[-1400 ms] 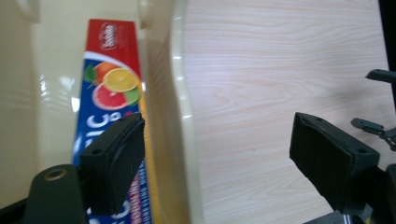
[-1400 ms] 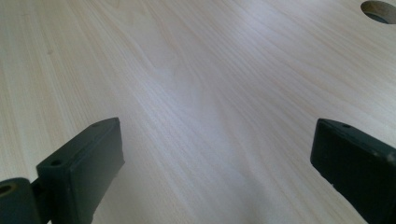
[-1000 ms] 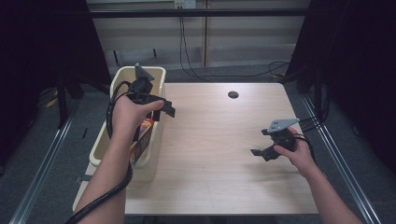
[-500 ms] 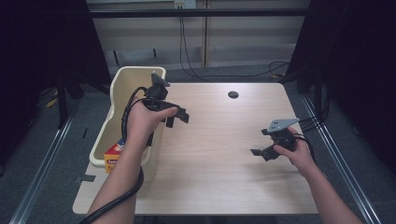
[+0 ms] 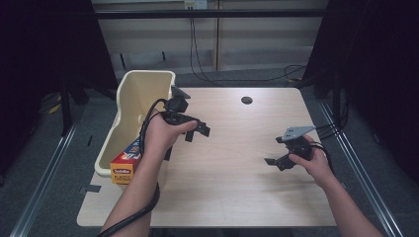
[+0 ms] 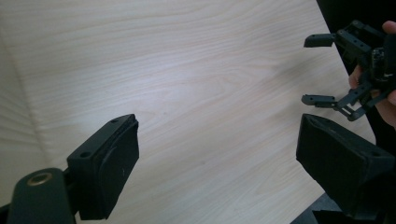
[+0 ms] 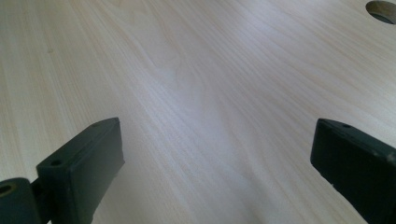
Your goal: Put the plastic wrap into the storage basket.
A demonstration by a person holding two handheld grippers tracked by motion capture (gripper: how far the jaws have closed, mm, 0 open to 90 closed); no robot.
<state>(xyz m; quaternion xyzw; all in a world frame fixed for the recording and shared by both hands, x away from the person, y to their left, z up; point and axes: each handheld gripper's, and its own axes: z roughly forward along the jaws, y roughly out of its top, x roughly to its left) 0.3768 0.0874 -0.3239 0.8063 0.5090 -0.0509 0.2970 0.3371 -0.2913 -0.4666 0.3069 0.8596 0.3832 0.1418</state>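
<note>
My left gripper [image 5: 196,133] hovers over the left part of the wooden table [image 5: 237,187], just right of a cream bin [image 5: 133,89]. Its jaws stand open and have just been opening a little further, with nothing between them. The left gripper view looks past my left gripper [image 6: 219,154] at bare table [image 6: 187,70]. It also takes in my right gripper [image 6: 309,70] farther off. That right gripper [image 5: 274,150] rests low over the table's right side, open and empty. In the right gripper view, wood grain lies between the spread jaws of my right gripper [image 7: 215,158].
An orange box [image 5: 126,160] lies in the near end of the bin, which hangs off the table's left edge. A round cable hole [image 5: 246,100] sits at the back of the table and also appears as the hole [image 7: 383,10]. Cables run along the floor behind.
My left hand has moved right and down, from above the bin to over the table. This uncovers the orange box. The right hand has stayed where it was.
</note>
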